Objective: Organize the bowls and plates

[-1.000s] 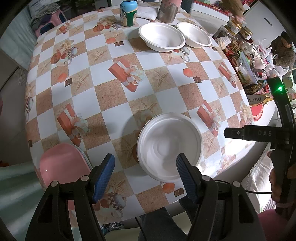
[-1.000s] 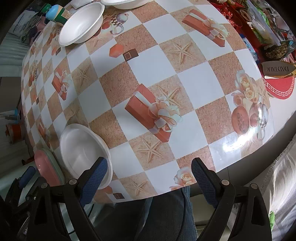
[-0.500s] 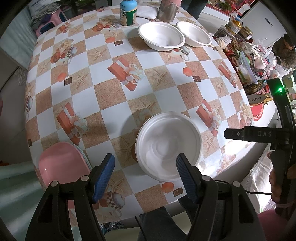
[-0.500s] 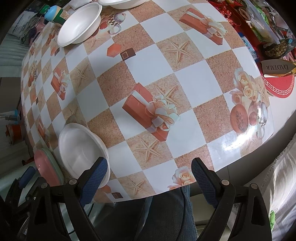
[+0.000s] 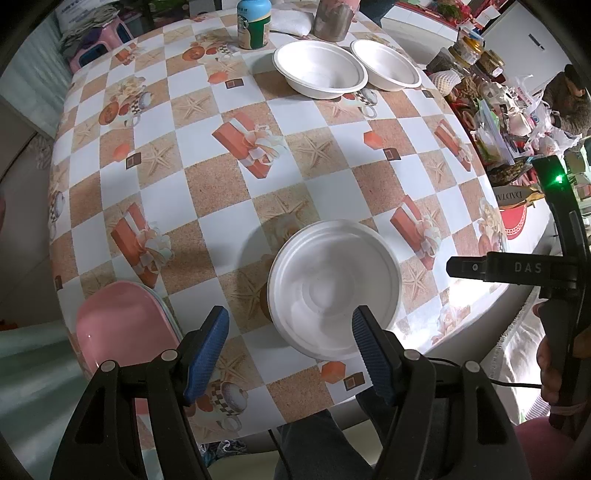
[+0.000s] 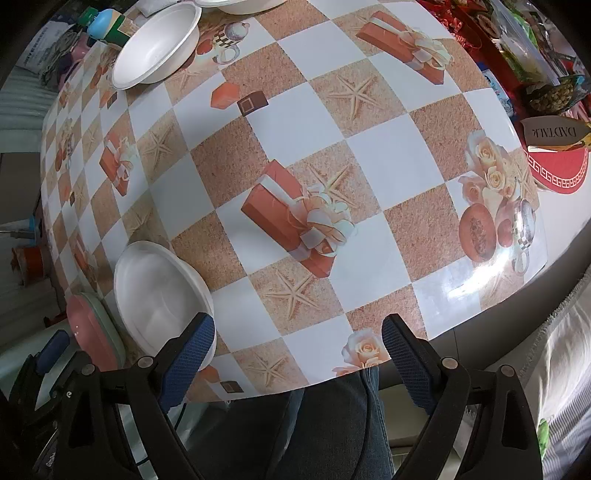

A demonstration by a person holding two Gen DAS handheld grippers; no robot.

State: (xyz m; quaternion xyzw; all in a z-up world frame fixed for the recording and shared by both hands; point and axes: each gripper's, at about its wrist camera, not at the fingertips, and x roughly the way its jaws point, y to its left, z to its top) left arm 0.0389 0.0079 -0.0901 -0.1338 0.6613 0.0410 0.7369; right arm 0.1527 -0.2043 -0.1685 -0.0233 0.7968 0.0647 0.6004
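Observation:
A white foam bowl [image 5: 334,286] sits near the table's front edge; it also shows in the right wrist view [image 6: 159,291]. My left gripper [image 5: 290,341] is open and empty just in front of it, right finger over its rim. A stack of plates with a pink plate on top [image 5: 123,326] lies at the front left; it also shows in the right wrist view [image 6: 90,326]. Two more white bowls, one [image 5: 319,68] beside the other [image 5: 386,70], stand at the far side. My right gripper [image 6: 299,349] is open and empty at the front edge.
A checkered tablecloth [image 5: 229,184] covers the round table. A blue-capped jar [image 5: 253,24] and a grey cup [image 5: 332,20] stand at the back. A red round box [image 6: 557,168] and cluttered bags lie at the right. My knees are below the front edge.
The left gripper has drawn slightly closer to the near bowl, its right finger now over the rim. The right gripper has barely moved.

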